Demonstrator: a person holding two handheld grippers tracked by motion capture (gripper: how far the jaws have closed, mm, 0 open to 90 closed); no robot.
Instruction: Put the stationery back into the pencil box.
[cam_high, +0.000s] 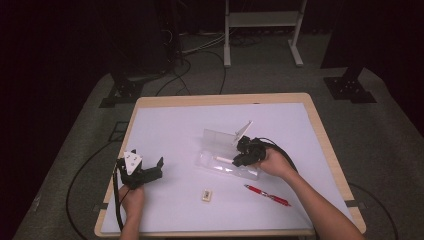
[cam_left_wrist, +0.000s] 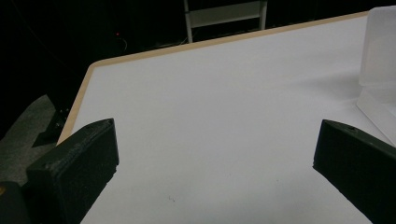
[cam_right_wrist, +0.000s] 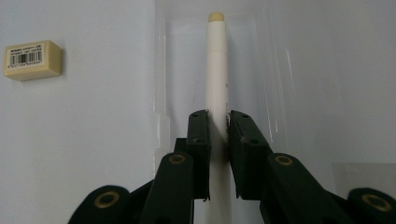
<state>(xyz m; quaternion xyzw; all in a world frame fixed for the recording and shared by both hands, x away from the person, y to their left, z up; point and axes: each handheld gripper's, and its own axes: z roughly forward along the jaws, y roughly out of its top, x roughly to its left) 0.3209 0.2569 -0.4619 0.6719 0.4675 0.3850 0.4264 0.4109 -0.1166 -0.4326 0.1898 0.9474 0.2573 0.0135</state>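
Right gripper (cam_right_wrist: 218, 122), fingers (cam_right_wrist: 200, 140) clamped on white pen (cam_right_wrist: 217, 70), lowering it into clear case (cam_high: 227, 165) mid-surface. Left gripper (cam_high: 142, 170) idle near left edge, fingers wide apart, holding nothing. Next: probably release pen inside case. Eraser (cam_high: 206, 195), red pen (cam_high: 267, 195) near front edge.

I see bare surface (cam_left_wrist: 224, 121) ahead of left tongs (cam_left_wrist: 215, 163); case (cam_high: 227, 162), eraser (cam_high: 206, 195), pen (cam_high: 267, 195) crowd the right.

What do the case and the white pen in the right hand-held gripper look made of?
Case: likely clear, glossy plastic, since the table shows through and its edges glint. White pen: seemingly matte opaque plastic with a cream tip, without shine. The right hand-held gripper clamps it.
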